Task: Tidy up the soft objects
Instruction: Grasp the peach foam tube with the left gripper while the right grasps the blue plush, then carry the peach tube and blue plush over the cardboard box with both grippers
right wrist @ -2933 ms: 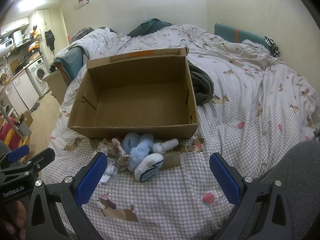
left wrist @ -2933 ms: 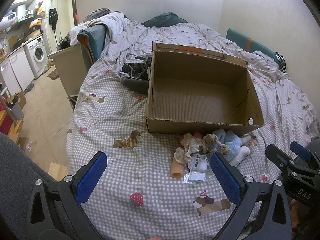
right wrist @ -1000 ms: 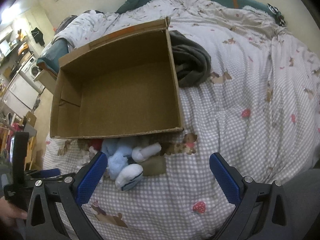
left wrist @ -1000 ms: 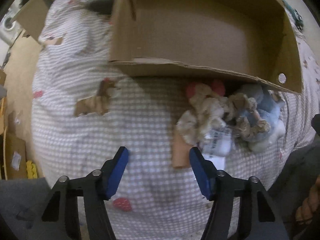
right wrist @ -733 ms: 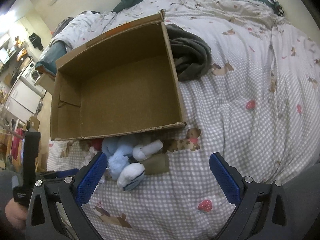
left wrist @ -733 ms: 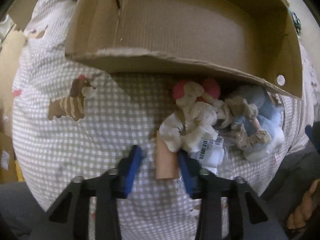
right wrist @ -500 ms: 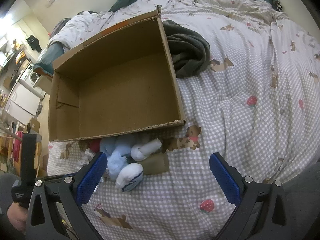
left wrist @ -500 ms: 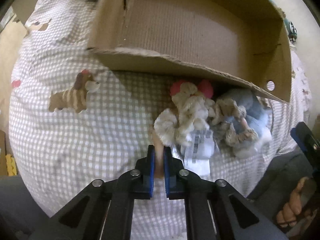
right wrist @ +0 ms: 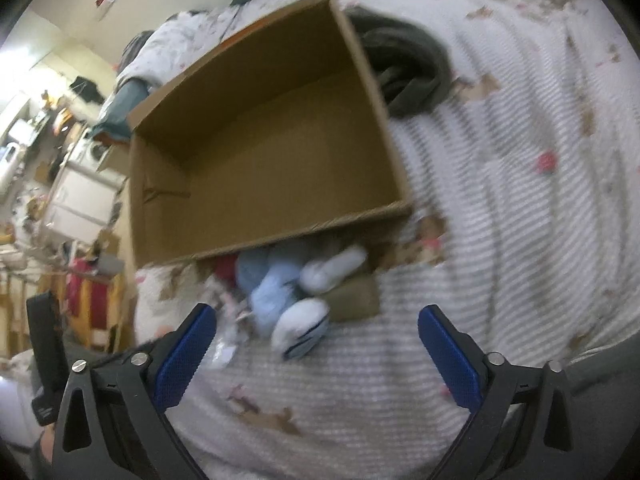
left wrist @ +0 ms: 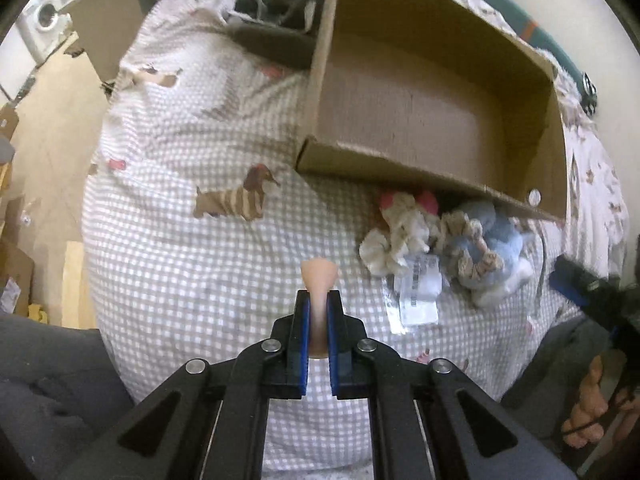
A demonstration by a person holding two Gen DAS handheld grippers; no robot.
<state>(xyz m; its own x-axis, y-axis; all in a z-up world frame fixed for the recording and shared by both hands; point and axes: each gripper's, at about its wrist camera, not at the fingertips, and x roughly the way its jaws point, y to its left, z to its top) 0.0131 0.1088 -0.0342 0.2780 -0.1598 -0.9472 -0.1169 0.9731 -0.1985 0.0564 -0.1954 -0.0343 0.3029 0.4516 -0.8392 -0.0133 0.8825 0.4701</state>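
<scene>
My left gripper (left wrist: 319, 300) is shut on a peach-coloured soft piece (left wrist: 319, 276), lifted off the checked bedspread. A heap of soft things lies against the front wall of an empty cardboard box (left wrist: 436, 120): cream scrunchies (left wrist: 394, 236), a light blue plush (left wrist: 496, 236) and a tagged packet (left wrist: 416, 292). In the blurred right wrist view the same box (right wrist: 264, 160) sits above the blue plush (right wrist: 276, 292), a white sock (right wrist: 300, 328) and an olive piece (right wrist: 356, 296). My right gripper (right wrist: 316, 332) hovers over the heap, its jaws closing, with nothing pressed between them.
A dark grey garment (right wrist: 408, 76) lies right of the box. The bed edge drops to the floor on the left (left wrist: 48, 128), where a washing machine (left wrist: 44, 28) and cardboard stand. A person's hand (left wrist: 592, 420) holds the other gripper at lower right.
My left gripper closed on the peach piece and lifted it away from the heap toward the left. The right gripper tilted down toward the heap and its jaws narrowed a little.
</scene>
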